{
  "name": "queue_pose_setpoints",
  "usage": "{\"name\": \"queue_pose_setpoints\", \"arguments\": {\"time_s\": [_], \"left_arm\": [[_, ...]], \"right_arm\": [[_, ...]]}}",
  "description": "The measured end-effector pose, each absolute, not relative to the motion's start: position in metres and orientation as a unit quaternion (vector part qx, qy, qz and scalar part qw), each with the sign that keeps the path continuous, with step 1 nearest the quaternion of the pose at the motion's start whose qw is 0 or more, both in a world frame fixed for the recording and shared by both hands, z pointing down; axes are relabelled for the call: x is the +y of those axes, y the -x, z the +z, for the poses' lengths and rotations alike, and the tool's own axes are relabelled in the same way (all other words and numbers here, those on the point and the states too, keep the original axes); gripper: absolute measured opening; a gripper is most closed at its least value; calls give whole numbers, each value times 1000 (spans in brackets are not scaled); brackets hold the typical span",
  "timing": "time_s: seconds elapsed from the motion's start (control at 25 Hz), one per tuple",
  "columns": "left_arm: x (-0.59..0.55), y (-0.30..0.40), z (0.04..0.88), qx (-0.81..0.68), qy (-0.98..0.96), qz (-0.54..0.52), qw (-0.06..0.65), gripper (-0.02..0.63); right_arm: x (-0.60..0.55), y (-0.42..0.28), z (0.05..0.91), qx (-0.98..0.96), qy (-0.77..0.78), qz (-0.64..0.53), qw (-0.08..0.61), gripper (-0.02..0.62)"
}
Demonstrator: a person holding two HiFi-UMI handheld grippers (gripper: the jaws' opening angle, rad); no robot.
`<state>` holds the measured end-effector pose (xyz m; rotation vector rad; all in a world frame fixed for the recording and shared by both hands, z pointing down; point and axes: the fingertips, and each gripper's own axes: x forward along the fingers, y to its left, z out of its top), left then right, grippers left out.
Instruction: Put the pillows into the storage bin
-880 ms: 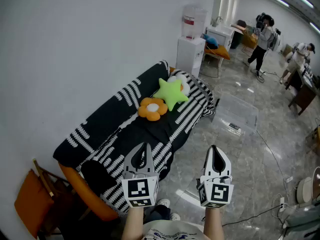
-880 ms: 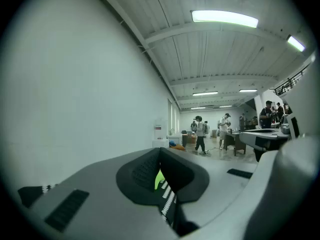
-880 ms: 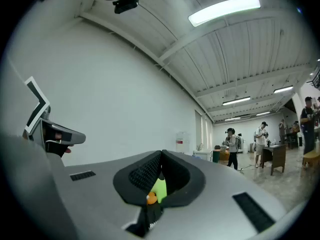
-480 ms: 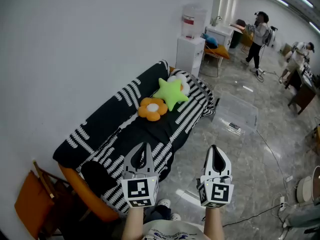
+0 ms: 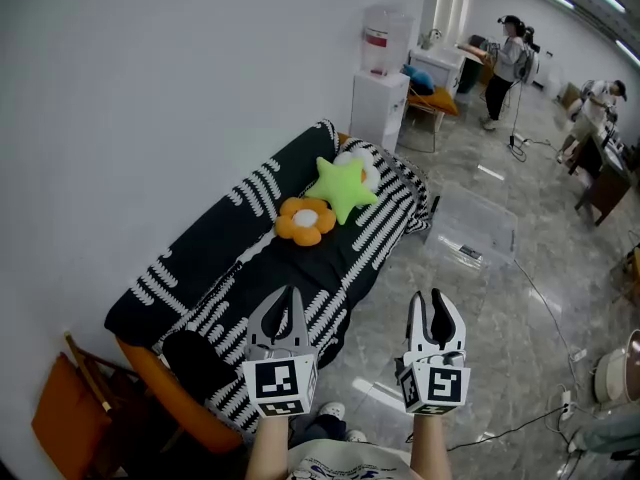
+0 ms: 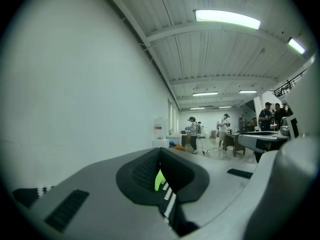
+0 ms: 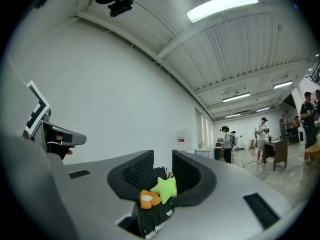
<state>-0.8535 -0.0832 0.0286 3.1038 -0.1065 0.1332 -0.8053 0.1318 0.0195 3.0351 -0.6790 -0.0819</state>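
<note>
Held level, side by side: left gripper (image 5: 290, 294), clenched on nothing; right gripper (image 5: 435, 299), slightly parted, empty. Ahead on black-and-white striped sofa (image 5: 232, 236): green star-shaped plush pillow (image 5: 341, 186) touching orange flower-shaped plush pillow (image 5: 305, 218). Near sofa: clear plastic storage bin (image 5: 472, 230).

No legible text, no readable labels

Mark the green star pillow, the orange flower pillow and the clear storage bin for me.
green star pillow (image 5: 342, 188): head view, centre of the star.
orange flower pillow (image 5: 305, 215): head view, its pale middle.
clear storage bin (image 5: 480, 224): head view, its see-through top, on the floor beside the sofa.
</note>
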Motion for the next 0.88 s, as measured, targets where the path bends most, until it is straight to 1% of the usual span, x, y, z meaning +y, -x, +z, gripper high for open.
{"name": "queue_pose_setpoints", "arguments": {"time_s": [0.12, 0.24, 0.6, 0.88], "left_arm": [[-92, 844, 32, -31, -998, 43, 15, 14], [-100, 835, 39, -27, -998, 47, 14, 14], [-109, 804, 56, -17, -998, 66, 16, 14], [-110, 757, 63, -18, -997, 73, 17, 14]], "right_arm": [[120, 798, 22, -229, -973, -23, 8, 194], [109, 790, 28, -233, -972, -18, 8, 228], [102, 762, 46, -228, -974, -1, 2, 242], [101, 713, 51, -229, -973, 5, -1, 241]]}}
